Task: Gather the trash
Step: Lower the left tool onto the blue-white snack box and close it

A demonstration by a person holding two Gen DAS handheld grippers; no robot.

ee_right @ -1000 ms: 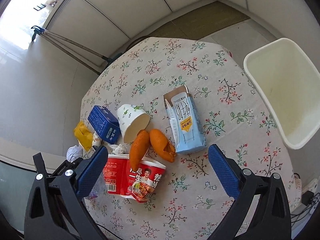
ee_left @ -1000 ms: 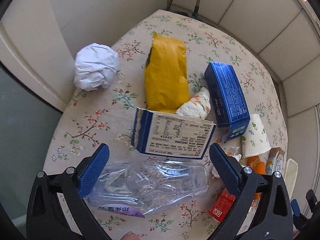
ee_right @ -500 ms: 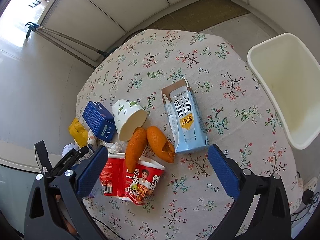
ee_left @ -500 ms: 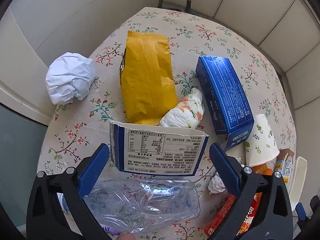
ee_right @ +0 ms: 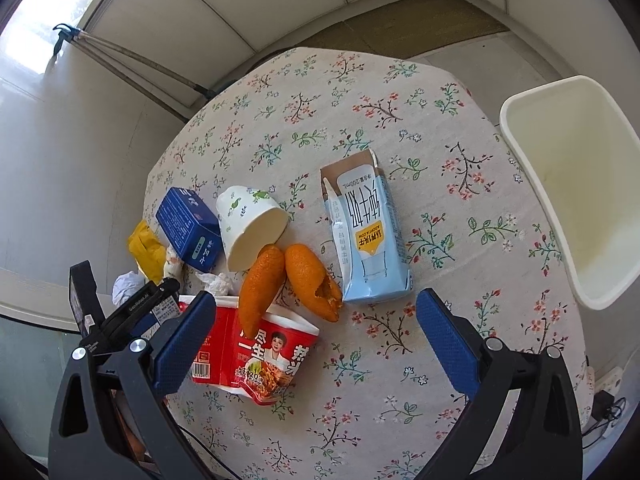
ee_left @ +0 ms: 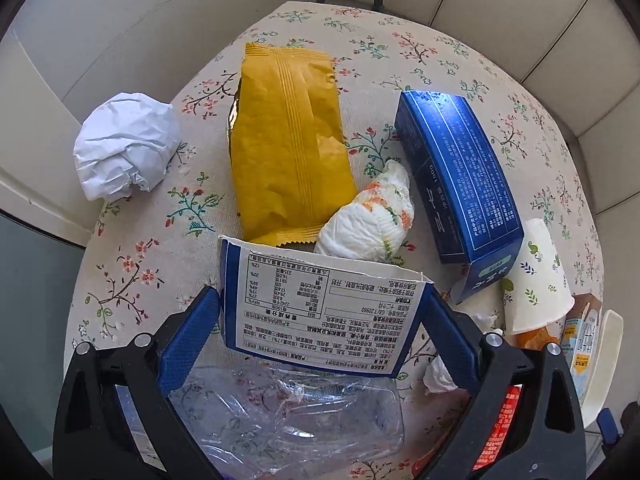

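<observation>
My left gripper (ee_left: 320,336) is open and low over the floral table, its blue pads on either side of a torn blue-and-white carton (ee_left: 320,312). A crushed clear plastic bottle (ee_left: 288,420) lies just below it. Beyond the carton are a yellow snack bag (ee_left: 288,152), a crumpled printed tissue (ee_left: 368,216), a white paper ball (ee_left: 124,148) and a blue box (ee_left: 456,176). My right gripper (ee_right: 316,336) hangs open above a red noodle cup (ee_right: 256,356), orange peels (ee_right: 308,280), a paper cup (ee_right: 248,228) and a light-blue milk carton (ee_right: 368,240).
A white bin (ee_right: 580,200) stands off the table's right edge in the right wrist view. The table (ee_right: 460,360) is round, with its edges close on every side. A tripod (ee_right: 132,60) stands on the floor beyond it. Cables lie on the floor at lower right.
My left gripper has moved forward and down, so the torn carton now sits between its pads. The right gripper has drifted slightly closer to the table.
</observation>
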